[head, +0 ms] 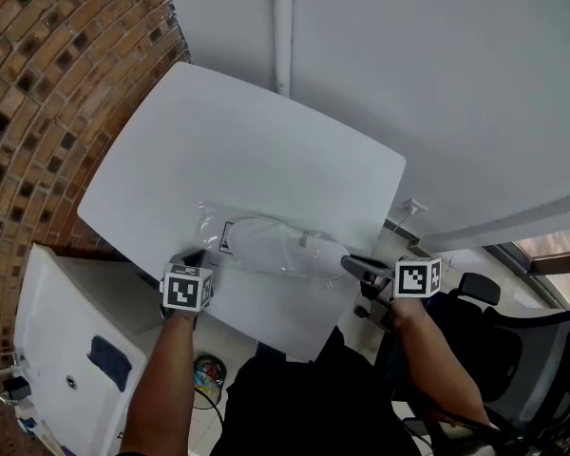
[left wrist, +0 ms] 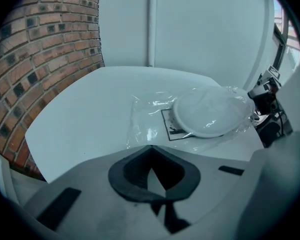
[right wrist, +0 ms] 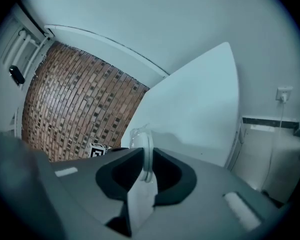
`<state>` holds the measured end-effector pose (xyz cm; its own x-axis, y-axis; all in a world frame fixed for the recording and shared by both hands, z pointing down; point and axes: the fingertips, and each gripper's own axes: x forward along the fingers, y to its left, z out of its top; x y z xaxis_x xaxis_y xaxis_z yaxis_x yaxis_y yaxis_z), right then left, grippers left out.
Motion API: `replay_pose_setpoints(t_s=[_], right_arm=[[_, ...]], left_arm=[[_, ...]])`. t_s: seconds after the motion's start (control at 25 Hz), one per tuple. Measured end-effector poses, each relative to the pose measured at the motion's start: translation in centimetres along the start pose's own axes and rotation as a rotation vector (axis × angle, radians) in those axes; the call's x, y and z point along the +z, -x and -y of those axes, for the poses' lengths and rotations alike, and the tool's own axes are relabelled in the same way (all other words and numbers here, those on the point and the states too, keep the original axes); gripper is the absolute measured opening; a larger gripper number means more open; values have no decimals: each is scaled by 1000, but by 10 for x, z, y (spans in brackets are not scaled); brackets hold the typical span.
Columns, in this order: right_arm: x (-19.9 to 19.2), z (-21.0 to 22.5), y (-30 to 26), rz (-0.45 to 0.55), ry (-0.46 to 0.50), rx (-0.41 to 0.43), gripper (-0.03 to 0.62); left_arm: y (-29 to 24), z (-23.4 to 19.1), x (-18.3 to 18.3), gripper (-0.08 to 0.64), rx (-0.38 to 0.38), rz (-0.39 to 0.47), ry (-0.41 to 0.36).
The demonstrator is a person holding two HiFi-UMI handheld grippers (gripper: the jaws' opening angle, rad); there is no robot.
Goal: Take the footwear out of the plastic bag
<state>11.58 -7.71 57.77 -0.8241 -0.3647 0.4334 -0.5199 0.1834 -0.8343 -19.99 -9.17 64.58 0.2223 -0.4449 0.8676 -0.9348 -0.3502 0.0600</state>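
Both grippers sit low in the head view at the near edge of the white table [head: 237, 131], one at each end of the clear plastic bag [head: 214, 224]. The bag lies flat there with the white slipper [head: 277, 247] inside it. The right gripper [head: 350, 265], right of centre, has its jaws clamped on the slipper's end. Its own view shows the pale sole edge-on between the pads with a curl of film over it, so the bag may be caught as well. The left gripper [head: 194, 259], left of centre, has its jaws closed tip to tip with nothing visible between them, right at the bag's near left corner. This looks like the start of the pull: the slipper is held but not yet drawn out. The next move seems to call for the left jaws to pin or pinch the film while the right draws the slipper toward the frame's right. There is room off that table edge, though an office chair [head: 527, 350] crowds the lower right; the tabletop toward upper left is bare.
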Motion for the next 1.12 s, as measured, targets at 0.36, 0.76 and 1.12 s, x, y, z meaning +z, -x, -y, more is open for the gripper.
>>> replay_pose_setpoints(t_s=[0.36,0.76,1.12], right_arm=[[14,-7,-11,25,17,1,63],[14,-14,-27,-9,6,8,63],[11,-12,-15,-16,-2,10,61]], left_arm=[[26,11,14,6,11,39,-83],[-7,52,27,6,-81,-17,-222],[-16,45,20,6,-80,-27,-182]])
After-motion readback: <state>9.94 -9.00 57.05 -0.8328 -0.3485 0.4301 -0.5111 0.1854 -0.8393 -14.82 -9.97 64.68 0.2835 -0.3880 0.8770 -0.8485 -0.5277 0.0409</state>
